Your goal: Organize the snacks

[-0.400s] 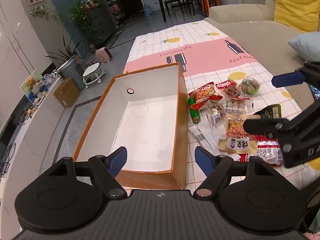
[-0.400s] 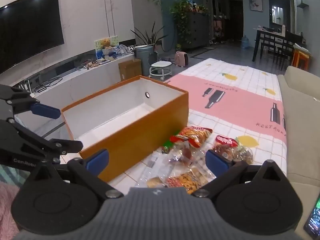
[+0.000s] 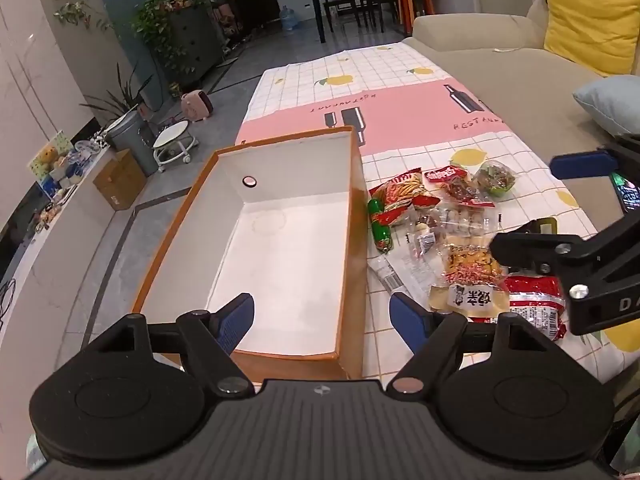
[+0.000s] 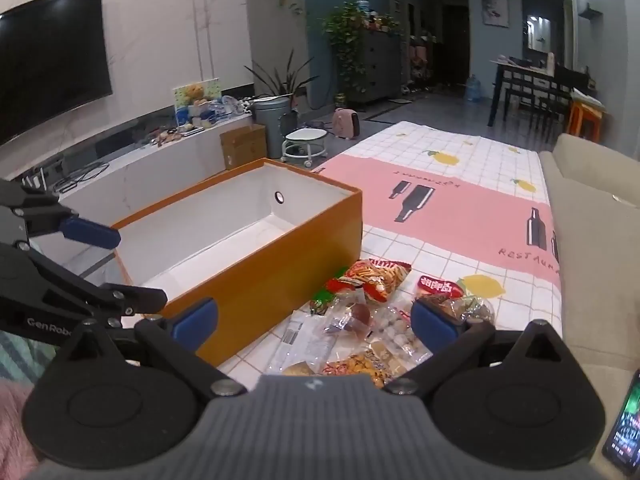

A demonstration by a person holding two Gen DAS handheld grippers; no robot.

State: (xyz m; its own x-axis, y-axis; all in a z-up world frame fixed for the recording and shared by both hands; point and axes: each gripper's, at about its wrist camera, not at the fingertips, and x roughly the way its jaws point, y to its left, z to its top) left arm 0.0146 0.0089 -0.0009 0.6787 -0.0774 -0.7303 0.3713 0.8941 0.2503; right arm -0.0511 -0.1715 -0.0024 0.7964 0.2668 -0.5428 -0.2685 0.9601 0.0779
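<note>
Tablecloth point(image 3: 420, 92) with orange box point(image 3: 356, 248) lengthwise beside snack pile point(image 3: 448, 232), both tools wide open, empty-jawed

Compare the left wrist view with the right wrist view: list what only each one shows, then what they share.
Only the left wrist view shows the yellow sofa cushion and pale blue pillow. Only the right wrist view shows the black wall television. Both show the empty orange cardboard box with white lining, the pile of snack packets beside it on the lemon-print tablecloth, and both open grippers.
</note>
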